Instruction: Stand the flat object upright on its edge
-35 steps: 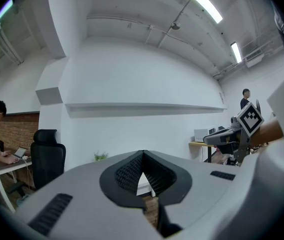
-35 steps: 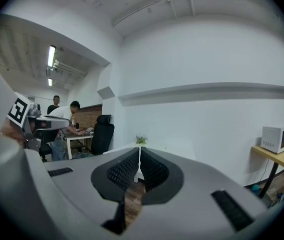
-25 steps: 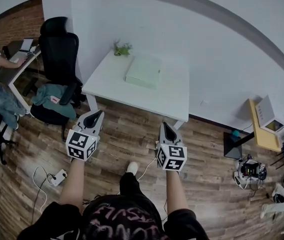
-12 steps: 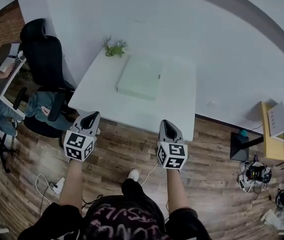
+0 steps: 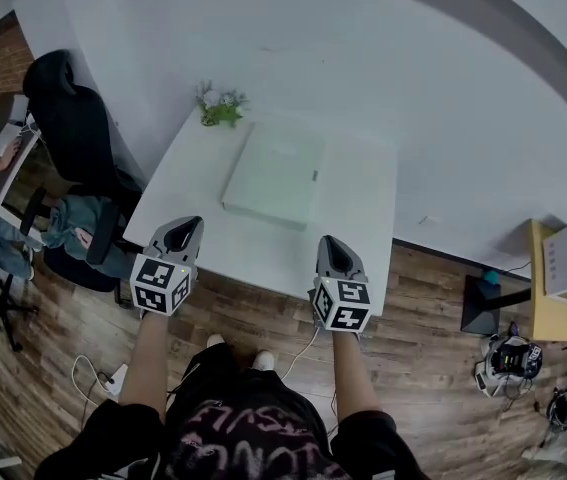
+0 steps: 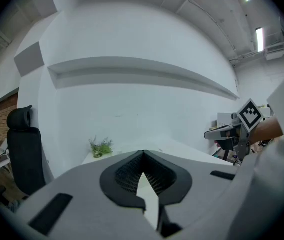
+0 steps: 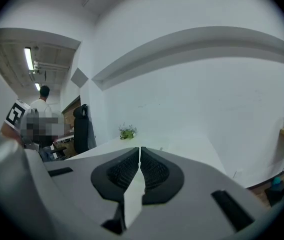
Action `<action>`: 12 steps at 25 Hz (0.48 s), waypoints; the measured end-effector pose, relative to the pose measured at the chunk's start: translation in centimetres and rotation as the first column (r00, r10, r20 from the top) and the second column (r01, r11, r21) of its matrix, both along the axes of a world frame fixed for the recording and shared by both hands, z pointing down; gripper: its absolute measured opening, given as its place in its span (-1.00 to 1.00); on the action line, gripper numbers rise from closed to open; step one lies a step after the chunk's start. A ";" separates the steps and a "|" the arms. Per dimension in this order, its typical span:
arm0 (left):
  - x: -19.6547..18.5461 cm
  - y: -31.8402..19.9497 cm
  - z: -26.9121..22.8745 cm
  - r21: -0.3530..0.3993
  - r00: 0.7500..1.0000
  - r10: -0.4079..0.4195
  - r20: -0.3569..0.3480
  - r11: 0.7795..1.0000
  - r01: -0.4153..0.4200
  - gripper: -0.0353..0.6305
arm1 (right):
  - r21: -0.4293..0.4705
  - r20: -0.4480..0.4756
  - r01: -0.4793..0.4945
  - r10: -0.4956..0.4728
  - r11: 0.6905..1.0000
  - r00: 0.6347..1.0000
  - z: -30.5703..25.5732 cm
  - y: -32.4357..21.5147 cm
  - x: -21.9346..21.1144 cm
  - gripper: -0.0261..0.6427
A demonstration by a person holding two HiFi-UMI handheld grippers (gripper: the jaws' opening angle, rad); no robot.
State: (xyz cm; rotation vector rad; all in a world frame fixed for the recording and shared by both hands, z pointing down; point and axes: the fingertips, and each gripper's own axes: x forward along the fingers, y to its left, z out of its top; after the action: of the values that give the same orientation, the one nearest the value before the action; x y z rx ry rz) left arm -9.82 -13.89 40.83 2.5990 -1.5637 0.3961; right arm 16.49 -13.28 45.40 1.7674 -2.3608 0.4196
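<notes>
office chair (image 5: 73,118): black, 9 o'clock of the white table (image 5: 363,208)
left gripper (image 5: 191,226): jaws pressed together, nothing between — at the table's near edge
plant (image 5: 220,109): far-left table corner
flat object (image 5: 273,175): pale green, lying flat mid-table, apart from both grippers
right gripper (image 5: 327,243): jaws closed, empty — flat object at its 11 o'clock

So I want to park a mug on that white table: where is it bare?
Bare: the table right of the flat box, out to its edge; also the near strip in front of the box. Tightest at the far left corner, by the plant.
</notes>
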 end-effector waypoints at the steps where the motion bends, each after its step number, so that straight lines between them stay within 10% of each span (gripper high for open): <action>1: 0.2 -0.8 0.0 -0.002 1.000 0.002 0.000 1.000 -0.002 -0.85 | -0.002 0.001 0.002 -0.002 1.000 1.000 0.1 -0.7 0.0 -0.84; 12: 0.2 -10.9 2.8 -0.058 0.998 0.052 -0.038 0.997 -0.055 -0.85 | -0.053 0.000 -0.041 0.041 0.998 0.999 2.3 -9.1 -0.4 -0.84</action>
State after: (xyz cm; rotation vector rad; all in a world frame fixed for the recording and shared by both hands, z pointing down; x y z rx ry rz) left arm -9.58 -24.80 43.66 2.5927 -1.4509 0.3906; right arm 16.10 -22.36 47.67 1.7950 -2.2960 0.4843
